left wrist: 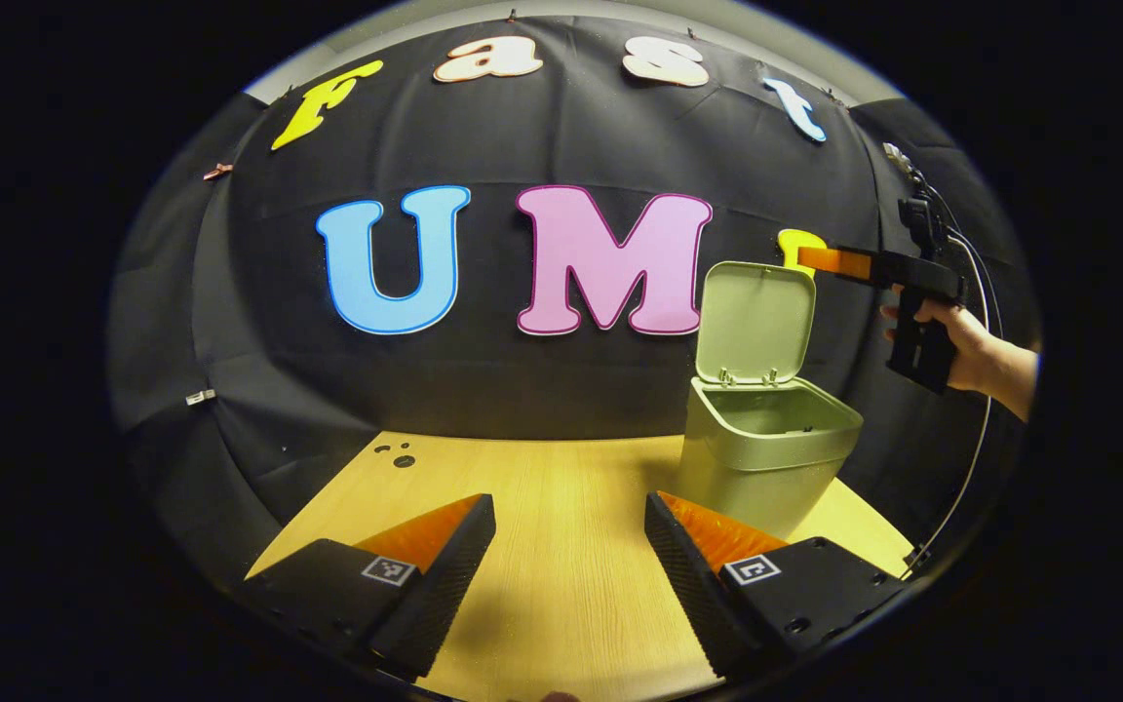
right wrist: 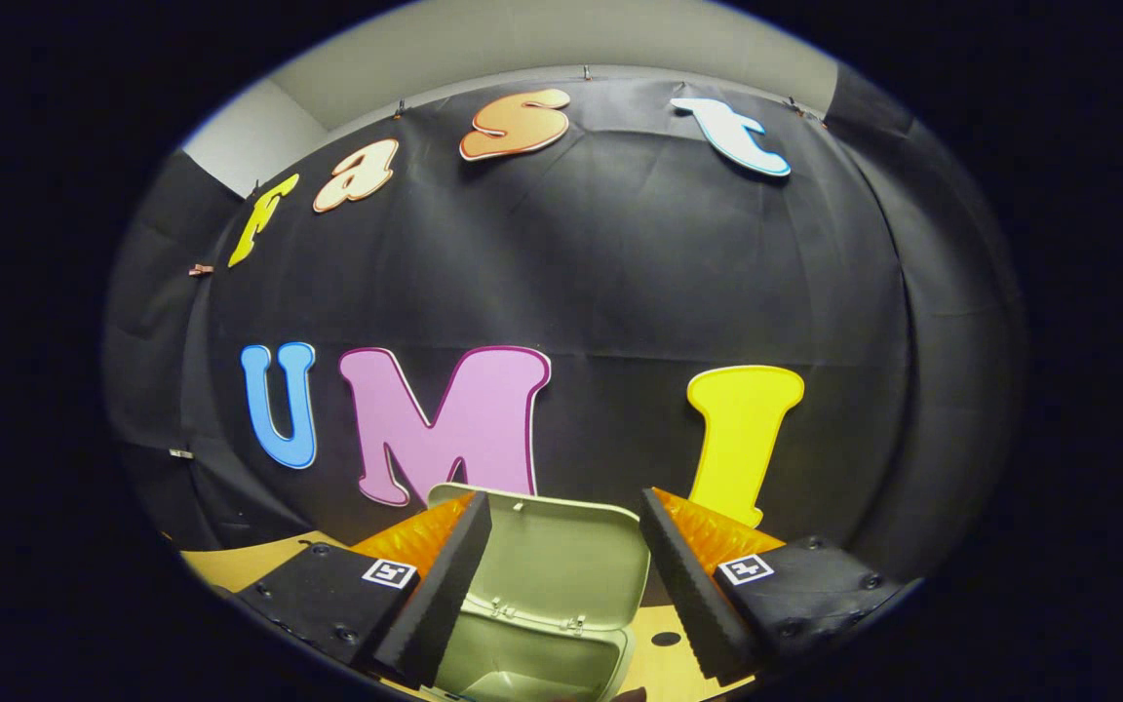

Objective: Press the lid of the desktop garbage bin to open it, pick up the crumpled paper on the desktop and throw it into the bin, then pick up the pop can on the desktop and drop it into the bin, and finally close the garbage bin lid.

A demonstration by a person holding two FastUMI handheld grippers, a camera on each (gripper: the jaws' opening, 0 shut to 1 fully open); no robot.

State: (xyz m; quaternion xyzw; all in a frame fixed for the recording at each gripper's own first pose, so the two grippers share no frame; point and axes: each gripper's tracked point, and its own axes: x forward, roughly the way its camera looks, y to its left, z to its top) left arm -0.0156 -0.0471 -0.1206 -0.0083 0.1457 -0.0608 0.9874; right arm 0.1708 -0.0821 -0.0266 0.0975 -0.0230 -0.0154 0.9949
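Wooden table (left wrist: 561, 585): bin (left wrist: 766, 458) at its right, lid (left wrist: 755, 322) up; left tool (left wrist: 569, 551) wide, empty, low; right tool (right wrist: 563, 570) wide, empty, above the bin; paper, can apparently binned; closing remains.

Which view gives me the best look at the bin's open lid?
The left gripper view: the lid stands upright above the bin, whole and unobstructed. In the right gripper view the lid sits low between the right gripper fingers, its edges partly hidden.

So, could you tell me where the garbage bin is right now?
In the left gripper view the garbage bin stands on the table's far right, lid up; the right gripper hovers above it.
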